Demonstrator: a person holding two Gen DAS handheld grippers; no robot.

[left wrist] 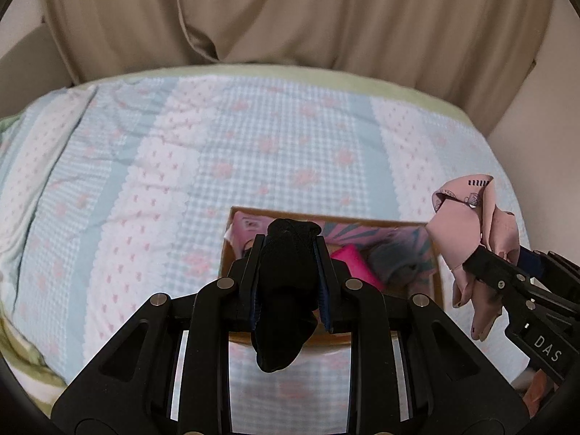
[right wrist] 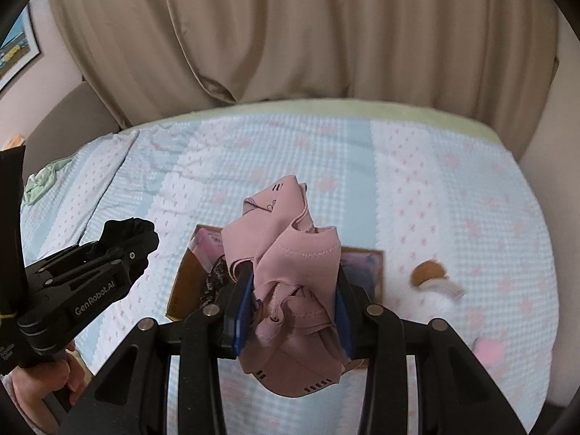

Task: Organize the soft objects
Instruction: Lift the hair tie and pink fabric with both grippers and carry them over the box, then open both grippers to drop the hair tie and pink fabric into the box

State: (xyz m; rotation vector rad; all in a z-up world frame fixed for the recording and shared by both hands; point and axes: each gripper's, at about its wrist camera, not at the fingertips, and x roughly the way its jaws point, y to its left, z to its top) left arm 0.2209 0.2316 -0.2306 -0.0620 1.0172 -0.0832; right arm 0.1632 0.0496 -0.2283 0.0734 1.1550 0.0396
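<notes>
Black sock (left wrist: pixel 286 290) pinched between left gripper (left wrist: pixel 289 250) fingers, hanging above the cardboard box (left wrist: pixel 436 282). Pink sock bundle (right wrist: pixel 293 275) clamped in right gripper (right wrist: pixel 291 279) fingers, also over the box. Box sits on the bed (left wrist: pixel 145 181), already holding a magenta item (left wrist: pixel 353 261). Small plush toy (right wrist: pixel 433 277) lies right of it.

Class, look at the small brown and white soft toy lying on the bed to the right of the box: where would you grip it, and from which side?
Grip the soft toy across its white middle, from above; it lies flat on the bedspread.
</notes>
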